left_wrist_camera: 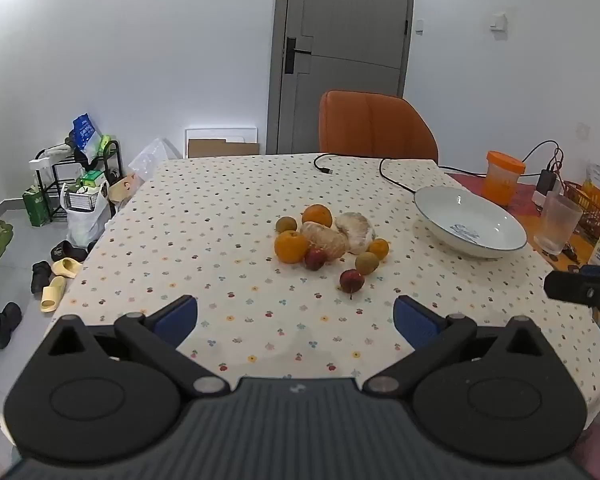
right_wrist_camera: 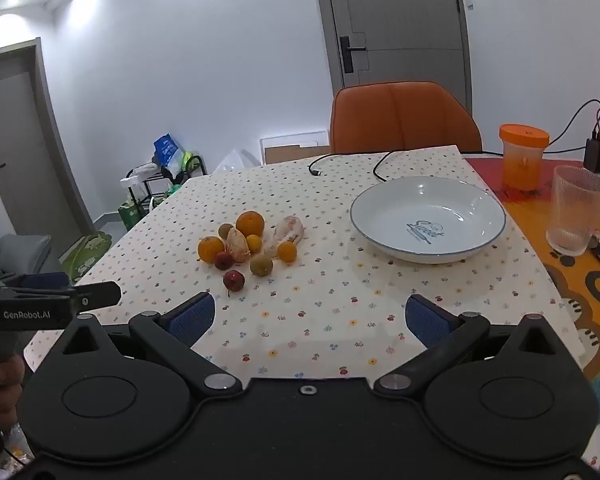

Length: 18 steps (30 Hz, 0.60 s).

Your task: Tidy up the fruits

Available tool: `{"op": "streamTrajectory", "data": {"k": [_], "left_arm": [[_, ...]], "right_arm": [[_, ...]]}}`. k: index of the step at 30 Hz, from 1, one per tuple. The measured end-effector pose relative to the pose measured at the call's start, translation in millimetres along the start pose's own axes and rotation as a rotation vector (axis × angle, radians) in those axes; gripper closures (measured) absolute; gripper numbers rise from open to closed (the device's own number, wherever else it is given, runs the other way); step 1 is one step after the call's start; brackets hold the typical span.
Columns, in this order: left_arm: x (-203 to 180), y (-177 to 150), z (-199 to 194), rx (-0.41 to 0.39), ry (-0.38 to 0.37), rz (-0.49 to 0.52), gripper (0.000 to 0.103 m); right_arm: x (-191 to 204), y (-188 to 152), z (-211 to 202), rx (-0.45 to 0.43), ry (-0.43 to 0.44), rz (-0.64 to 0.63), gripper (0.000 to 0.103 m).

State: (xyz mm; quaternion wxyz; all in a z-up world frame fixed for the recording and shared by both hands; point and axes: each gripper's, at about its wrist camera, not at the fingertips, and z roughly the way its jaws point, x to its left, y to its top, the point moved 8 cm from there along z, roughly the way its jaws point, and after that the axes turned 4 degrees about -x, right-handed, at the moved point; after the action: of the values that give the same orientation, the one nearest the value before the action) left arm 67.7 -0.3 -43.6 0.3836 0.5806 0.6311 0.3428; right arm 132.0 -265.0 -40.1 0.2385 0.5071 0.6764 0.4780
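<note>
A heap of fruit lies mid-table on the dotted cloth: oranges (left_wrist_camera: 291, 246) (right_wrist_camera: 250, 223), peeled pomelo pieces (left_wrist_camera: 355, 231) (right_wrist_camera: 287, 229), brown-green kiwis (left_wrist_camera: 367, 262) (right_wrist_camera: 261, 265) and small red apples (left_wrist_camera: 351, 280) (right_wrist_camera: 233, 280). An empty white bowl (left_wrist_camera: 470, 221) (right_wrist_camera: 427, 219) stands to the right of the heap. My left gripper (left_wrist_camera: 295, 318) is open and empty, short of the nearest red apple. My right gripper (right_wrist_camera: 310, 318) is open and empty, near the table's front, between heap and bowl. The left gripper's body also shows at the left edge of the right wrist view (right_wrist_camera: 48, 300).
An orange chair (left_wrist_camera: 374, 126) stands at the far side. A black cable (left_wrist_camera: 352, 162) lies across the far cloth. An orange-lidded jar (right_wrist_camera: 523, 156) and a ribbed glass (right_wrist_camera: 576, 210) stand right of the bowl. A shoe rack (left_wrist_camera: 80, 176) and slippers are on the floor at left.
</note>
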Motion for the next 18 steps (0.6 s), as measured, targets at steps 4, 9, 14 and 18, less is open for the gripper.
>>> {"op": "streamTrajectory", "data": {"k": [4, 9, 14, 18], "left_arm": [[-6.6, 0.1, -4.5, -0.004, 0.009, 0.023, 0.0], [-5.2, 0.8, -6.0, -0.009, 0.012, 0.025, 0.0], [-2.8, 1.8, -4.2, -0.011, 0.02, 0.015, 0.0], [-2.0, 2.6, -4.9, -0.01, 0.02, 0.014, 0.0]], "right_arm": [[1.6, 5.5, -0.7, -0.013, 0.005, -0.011, 0.0], [-2.5, 5.9, -6.1, -0.014, 0.008, 0.022, 0.0], [-0.7, 6.6, -7.1, -0.005, 0.005, 0.004, 0.0], [0.5, 5.3, -6.7, -0.002, 0.007, 0.0, 0.0]]}}
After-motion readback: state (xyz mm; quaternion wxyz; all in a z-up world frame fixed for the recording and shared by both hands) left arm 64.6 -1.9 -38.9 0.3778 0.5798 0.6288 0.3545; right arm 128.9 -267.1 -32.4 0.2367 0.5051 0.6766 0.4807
